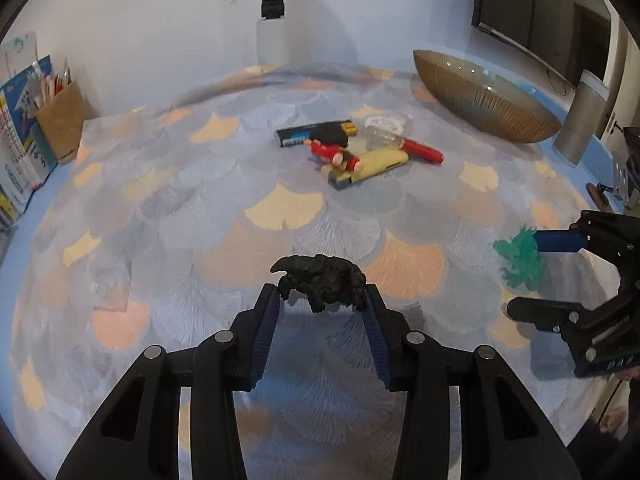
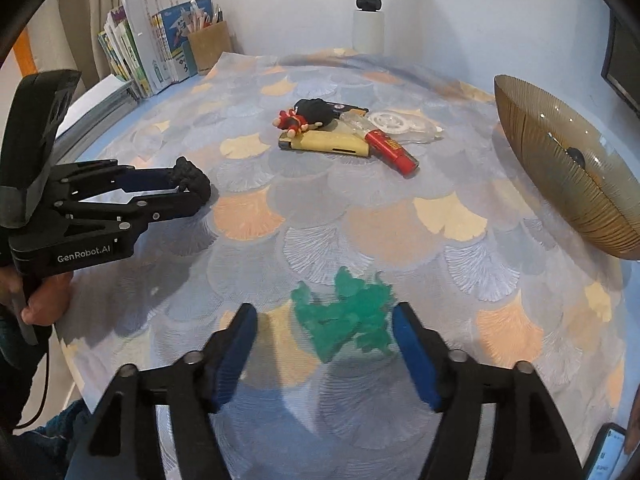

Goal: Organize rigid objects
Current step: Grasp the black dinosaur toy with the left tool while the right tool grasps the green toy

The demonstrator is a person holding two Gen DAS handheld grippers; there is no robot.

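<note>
Two toys in play. Left wrist view: my left gripper (image 1: 322,300) is clamped on the black dinosaur (image 1: 320,276) at the fingertips, so I'd keep squeezing and carry it level to the bowl (image 1: 484,100). Right wrist view: my right gripper (image 2: 324,332) stands open around the green dinosaur (image 2: 348,312), pads clear; I'd centre, then close.

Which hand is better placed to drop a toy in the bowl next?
Left: the left gripper already pinches the black figure. The right gripper stands open around the green figure.
</note>
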